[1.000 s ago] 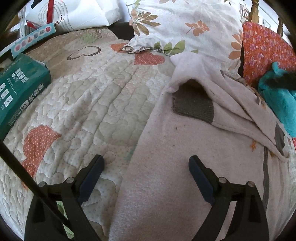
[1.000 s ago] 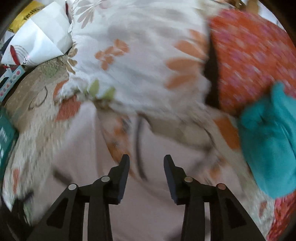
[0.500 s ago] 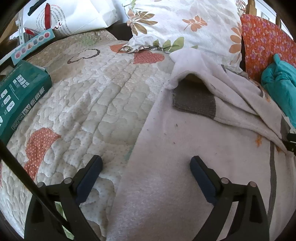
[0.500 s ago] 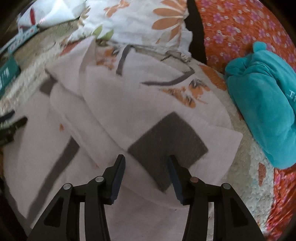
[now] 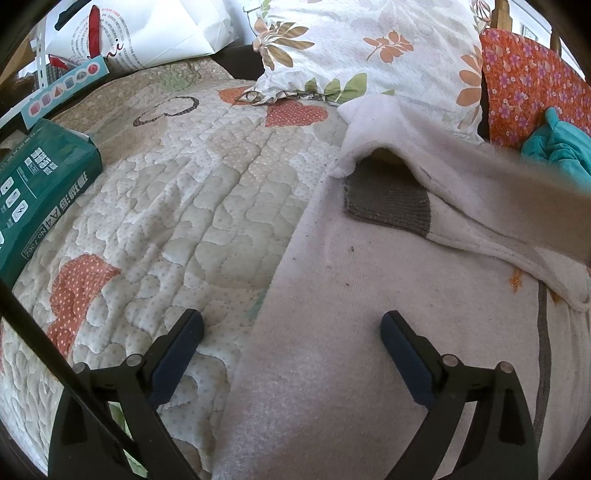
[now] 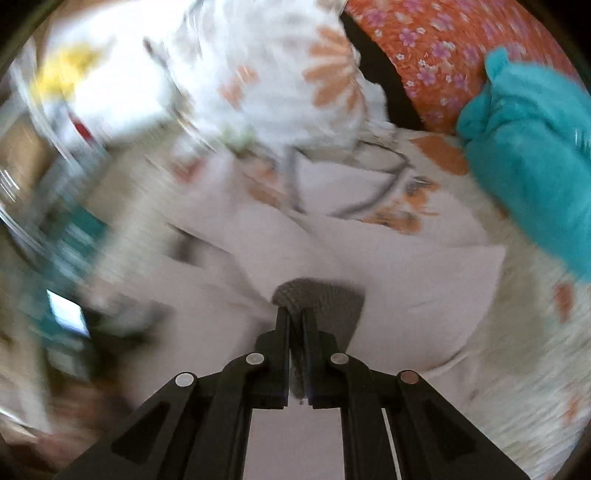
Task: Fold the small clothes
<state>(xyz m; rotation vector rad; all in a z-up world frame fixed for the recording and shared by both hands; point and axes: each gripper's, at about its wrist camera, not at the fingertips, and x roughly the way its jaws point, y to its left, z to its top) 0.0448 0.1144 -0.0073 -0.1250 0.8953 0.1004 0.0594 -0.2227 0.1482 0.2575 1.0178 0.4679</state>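
A pale pink sweater (image 5: pixel 369 295) lies spread on the quilted bedspread (image 5: pixel 184 203). One sleeve is folded over its body and shows a grey knit cuff (image 5: pixel 388 206). My left gripper (image 5: pixel 291 321) hovers open over the sweater's left edge, one finger above the quilt and one above the fabric, holding nothing. In the right wrist view, my right gripper (image 6: pixel 295 314) is shut on the other grey cuff (image 6: pixel 332 299), which bunches up past the tips, and the sweater (image 6: pixel 388 258) spreads out beyond. That lifted sleeve (image 5: pixel 517 177) shows as a blur at the right of the left wrist view.
A floral pillow (image 5: pixel 369 44) and an orange flowered cushion (image 5: pixel 528 74) stand at the head of the bed. A crumpled teal garment (image 5: pixel 557 147) lies to the right. A green paper box (image 5: pixel 37 192) and a white bag (image 5: pixel 140 33) sit at the left.
My right gripper closed on the grey cuff and swung away with it, blurring its view. The sleeve now sweeps across the right of the left wrist view. My left gripper stayed put.
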